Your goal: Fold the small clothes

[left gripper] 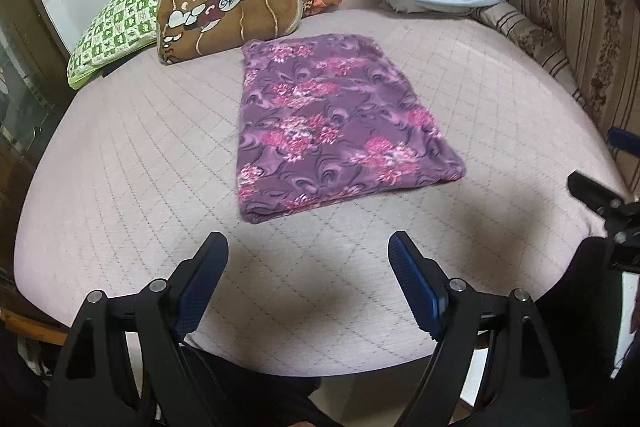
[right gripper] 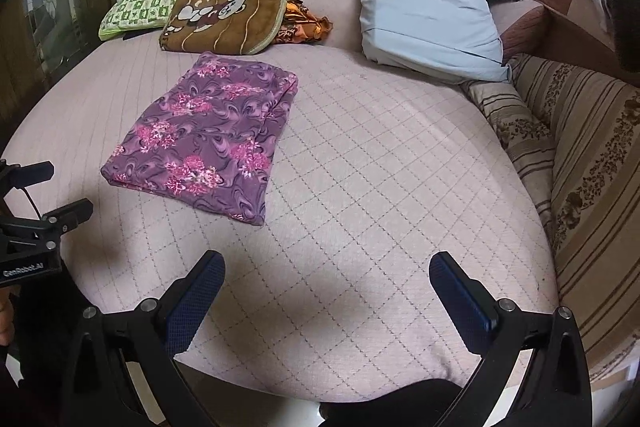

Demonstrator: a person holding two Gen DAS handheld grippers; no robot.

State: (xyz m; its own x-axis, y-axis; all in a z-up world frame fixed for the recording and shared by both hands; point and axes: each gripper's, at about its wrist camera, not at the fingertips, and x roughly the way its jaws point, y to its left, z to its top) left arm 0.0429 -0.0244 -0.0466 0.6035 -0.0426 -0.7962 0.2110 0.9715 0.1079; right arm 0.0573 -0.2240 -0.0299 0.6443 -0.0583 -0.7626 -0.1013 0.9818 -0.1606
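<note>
Purple floral cloth lies folded on bed. Left gripper and right gripper fingers spread, empty. Risk: pinching only top layer opens fold; soft fabric slips.

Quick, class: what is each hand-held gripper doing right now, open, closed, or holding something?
Left hand-held gripper: open, holding nothing, above the bed short of the folded purple floral cloth.
Right hand-held gripper: open, holding nothing.

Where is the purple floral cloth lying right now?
The purple floral cloth lies folded on the pink bedspread, just in front of the brown bear cushion, ahead of both open grippers.
</note>
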